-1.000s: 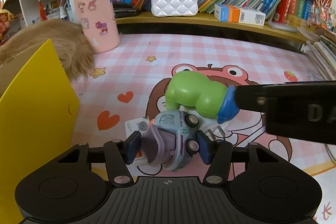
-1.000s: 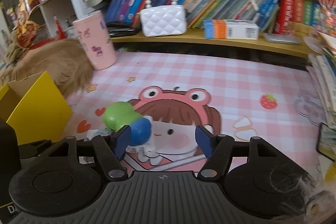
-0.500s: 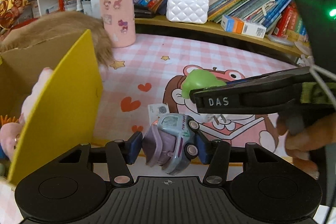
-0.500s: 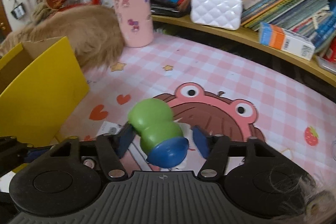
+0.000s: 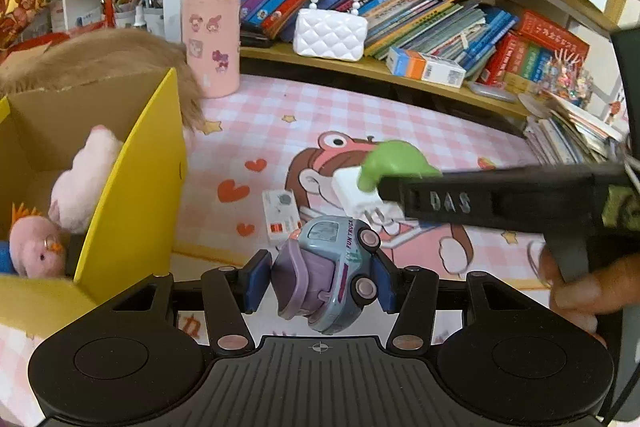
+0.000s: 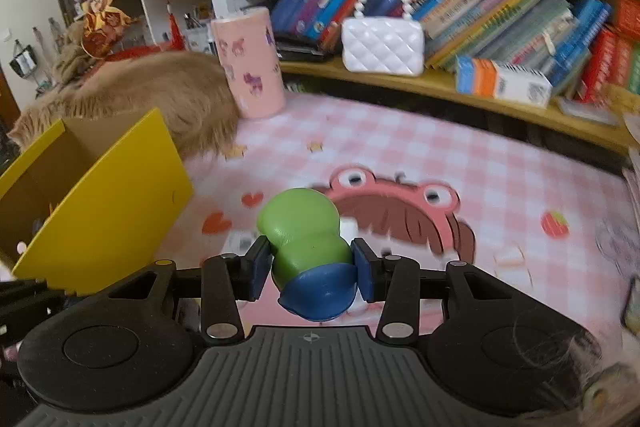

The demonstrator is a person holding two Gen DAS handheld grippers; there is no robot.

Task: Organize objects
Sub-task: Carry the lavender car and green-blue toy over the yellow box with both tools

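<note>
My left gripper (image 5: 320, 279) is shut on a pale blue and purple toy truck (image 5: 328, 275), held above the pink mat. My right gripper (image 6: 312, 271) is shut on a green toy with a blue end (image 6: 308, 247), also lifted. In the left wrist view the green toy (image 5: 394, 161) shows at the tip of the right gripper, with a white plug (image 5: 354, 193) just below it. A yellow cardboard box (image 5: 132, 187) stands at the left with pink plush toys (image 5: 76, 187) inside; it also shows in the right wrist view (image 6: 104, 203).
A small white card (image 5: 280, 215) lies on the pink checked mat (image 5: 320, 111). A pink cup (image 5: 212, 43) and a fluffy brown animal (image 6: 160, 99) are behind the box. A low shelf holds a white bag (image 5: 330, 35), a carton (image 5: 426, 67) and books.
Both grippers have risen and shifted left toward the yellow box, carrying the truck and the green toy. The box interior with the plush toys has come into view.
</note>
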